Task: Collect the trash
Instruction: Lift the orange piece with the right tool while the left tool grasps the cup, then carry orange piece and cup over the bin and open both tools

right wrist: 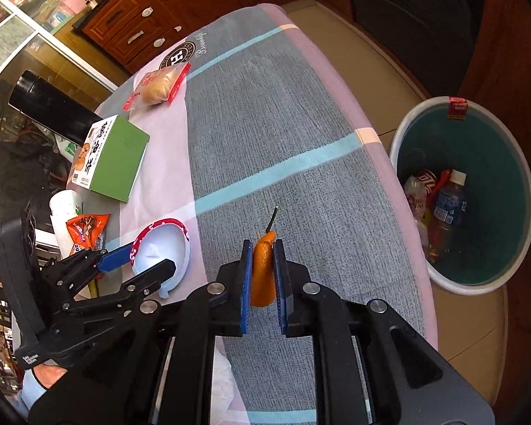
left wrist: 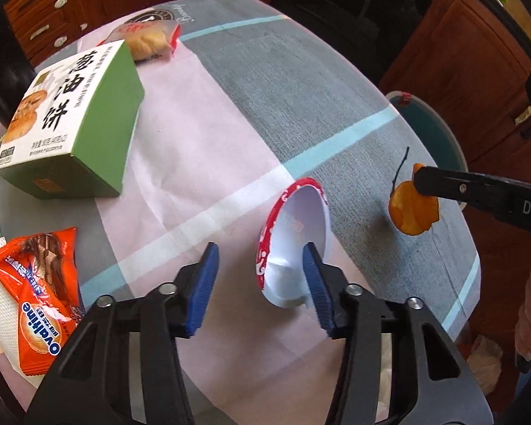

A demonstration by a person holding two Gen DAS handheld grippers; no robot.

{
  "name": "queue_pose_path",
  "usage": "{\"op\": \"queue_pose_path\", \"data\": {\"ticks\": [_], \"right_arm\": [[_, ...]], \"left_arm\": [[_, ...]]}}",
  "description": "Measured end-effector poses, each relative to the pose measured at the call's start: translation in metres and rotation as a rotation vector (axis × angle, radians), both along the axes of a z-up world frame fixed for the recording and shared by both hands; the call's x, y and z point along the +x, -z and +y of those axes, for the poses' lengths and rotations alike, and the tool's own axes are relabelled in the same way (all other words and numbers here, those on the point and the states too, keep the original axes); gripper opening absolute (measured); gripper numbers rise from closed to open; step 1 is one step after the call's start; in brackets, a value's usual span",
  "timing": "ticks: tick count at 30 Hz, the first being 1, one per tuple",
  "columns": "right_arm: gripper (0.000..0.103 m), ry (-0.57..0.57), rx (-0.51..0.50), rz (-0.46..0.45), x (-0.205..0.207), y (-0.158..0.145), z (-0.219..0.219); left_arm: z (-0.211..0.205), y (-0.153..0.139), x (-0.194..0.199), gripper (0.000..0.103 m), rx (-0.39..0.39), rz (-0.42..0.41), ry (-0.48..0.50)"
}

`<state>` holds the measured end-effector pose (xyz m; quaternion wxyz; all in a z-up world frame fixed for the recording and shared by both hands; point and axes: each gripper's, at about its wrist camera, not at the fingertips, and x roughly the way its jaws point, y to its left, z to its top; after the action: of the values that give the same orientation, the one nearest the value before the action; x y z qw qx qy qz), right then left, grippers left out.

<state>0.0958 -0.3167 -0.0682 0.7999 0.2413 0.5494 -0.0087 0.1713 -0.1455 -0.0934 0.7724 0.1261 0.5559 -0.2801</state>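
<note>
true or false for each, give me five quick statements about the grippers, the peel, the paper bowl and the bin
1. The right gripper is shut on the orange peel. True.
2. The left gripper is shut on the paper bowl. False: its jaws are open, one finger inside the bowl.
3. The trash bin is empty. False: a plastic bottle and wrappers lie in it.
4. The green box lies on the tablecloth. True.
5. The peel rests on the tablecloth. False: it is held above it.
</note>
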Motion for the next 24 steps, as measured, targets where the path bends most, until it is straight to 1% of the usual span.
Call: {"op": "queue_pose_path", "data": {"ticks": [1,2,5,7,12,19,24], "right_arm": [[0.011,0.003,0.003,-0.002,-0.001,0.001,-0.001],[0.011,0.006,0.007,-0.003,-0.002,0.001,-0.003],[0.011,0.016,0.017,-0.015,-0.005,-0.001,-0.010],[0.011,0.021,0.023,-0.025,-0.007,-0.004,-0.014],[0.011,0.042,0.037,-0.048,-0.014,-0.009,-0.029],[0.011,0.107,0.059,-0.090,-0.035,-0.017,-0.063],[0.011,0.191,0.072,-0.134,-0.055,-0.024,-0.102]], "left_arm": [[-0.003,-0.001,-0.003,0.010,0.007,-0.007,0.004],[-0.004,-0.004,-0.004,0.007,0.003,-0.013,0.004],[-0.008,-0.018,-0.008,0.007,0.001,-0.063,-0.010],[-0.010,-0.027,-0.009,0.007,-0.013,-0.072,-0.018],[-0.024,-0.044,-0.012,0.007,-0.019,-0.084,-0.008],[-0.066,-0.056,-0.020,0.007,-0.004,-0.103,0.057],[-0.106,-0.065,-0.031,0.007,0.014,-0.126,0.129]]}}
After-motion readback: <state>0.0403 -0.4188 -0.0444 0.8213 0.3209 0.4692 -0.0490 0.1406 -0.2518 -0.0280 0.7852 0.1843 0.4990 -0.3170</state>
